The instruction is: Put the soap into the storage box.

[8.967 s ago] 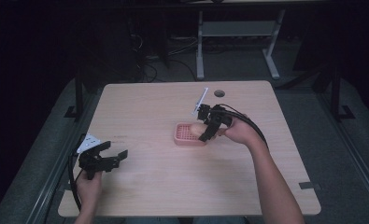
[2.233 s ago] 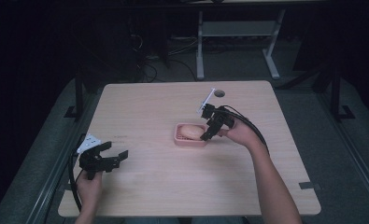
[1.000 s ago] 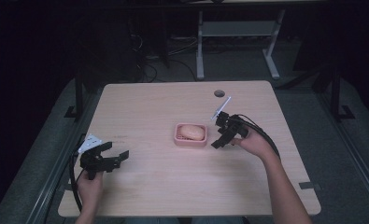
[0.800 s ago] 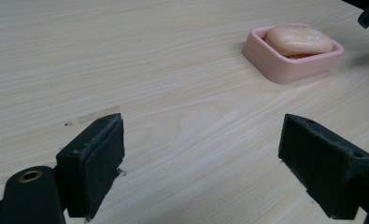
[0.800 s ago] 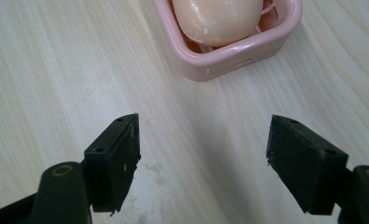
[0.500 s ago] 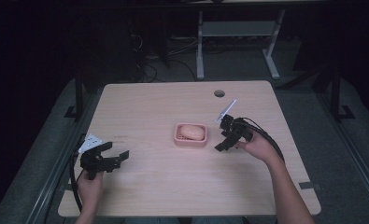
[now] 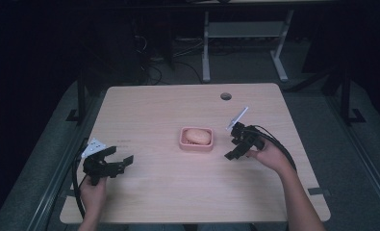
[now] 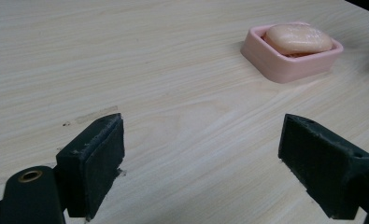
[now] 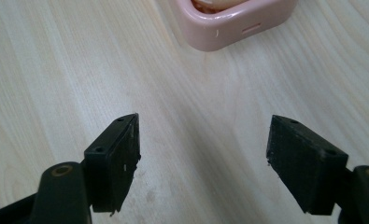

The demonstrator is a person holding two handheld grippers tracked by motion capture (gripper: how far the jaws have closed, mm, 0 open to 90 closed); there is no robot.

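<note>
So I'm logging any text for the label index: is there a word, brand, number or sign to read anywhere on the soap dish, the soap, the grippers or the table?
None can be read.
Pink plastic soap dish: plain walls, only a small slot on its side in the right gripper view.
Pale peach bar of soap: no legible stamp.
Light wooden table: only grain and scuffs.
Left hand-held gripper: its white plate is too small to read.

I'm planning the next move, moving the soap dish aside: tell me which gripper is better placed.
Right, probably. The right gripper sits open just beside the pink soap dish, which holds the soap. The left gripper, also open, rests far off near the table's left front corner.
</note>
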